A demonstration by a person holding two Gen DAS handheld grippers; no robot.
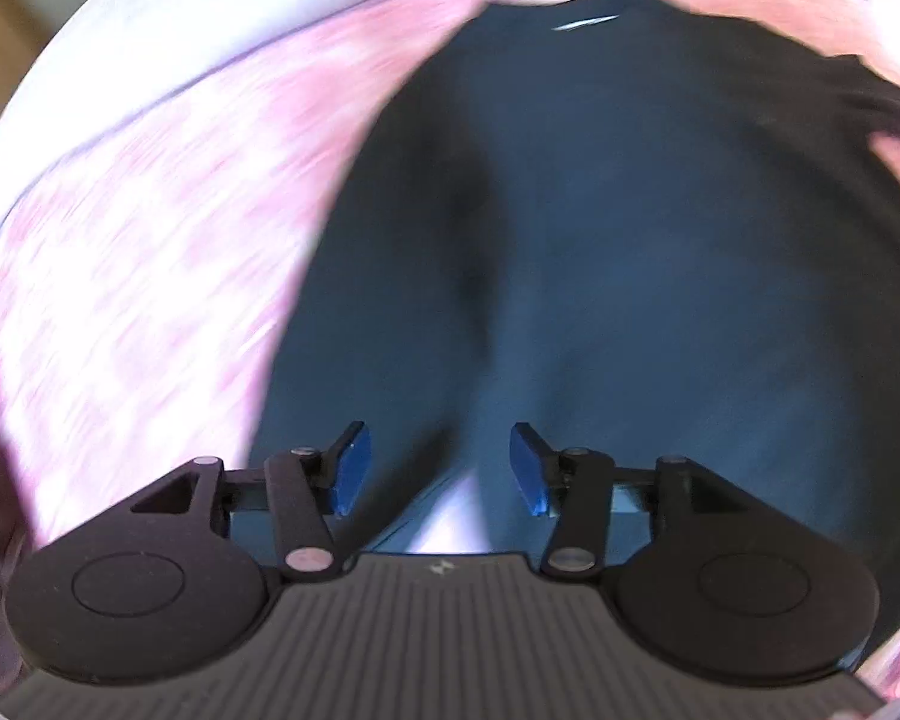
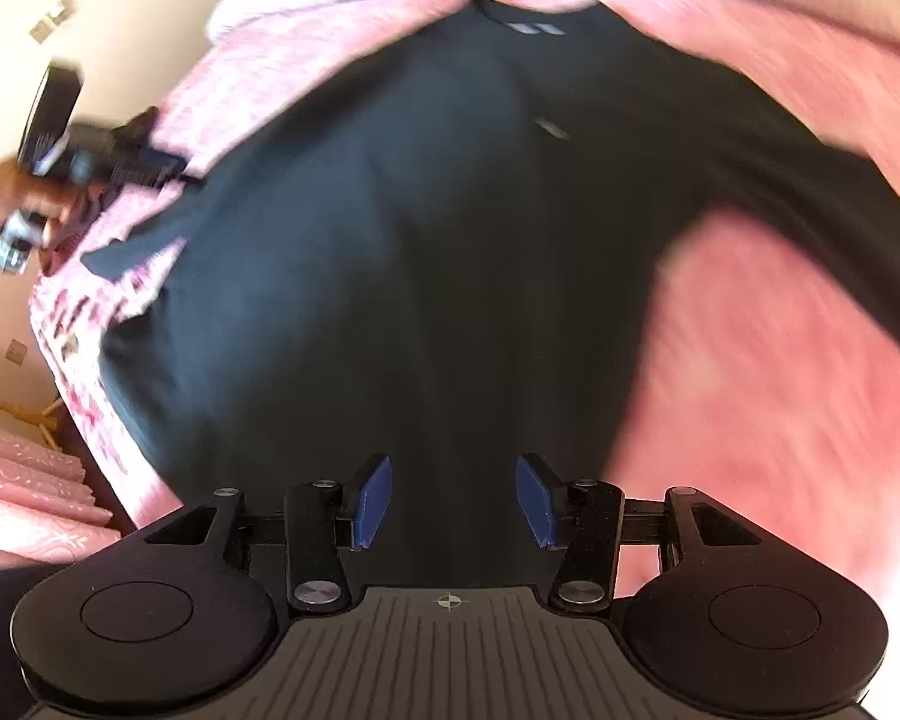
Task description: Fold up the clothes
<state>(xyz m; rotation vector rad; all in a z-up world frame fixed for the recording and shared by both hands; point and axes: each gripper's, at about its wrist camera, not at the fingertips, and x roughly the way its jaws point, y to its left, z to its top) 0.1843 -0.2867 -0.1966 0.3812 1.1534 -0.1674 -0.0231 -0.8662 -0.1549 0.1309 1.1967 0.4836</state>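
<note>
Dark long-sleeved shirt [image 2: 402, 252] spread flat on pink bedspread [image 2: 768, 324], collar far. Left gripper [image 1: 438, 468] and right gripper [image 2: 453, 501] over hem, jaws apart, empty. Both views blurred.

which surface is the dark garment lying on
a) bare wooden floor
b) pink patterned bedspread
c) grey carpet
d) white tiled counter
b, the dark garment lies spread on a pink patterned bedspread, which shows on both sides of it in the right wrist view and to its left in the left wrist view.
</note>
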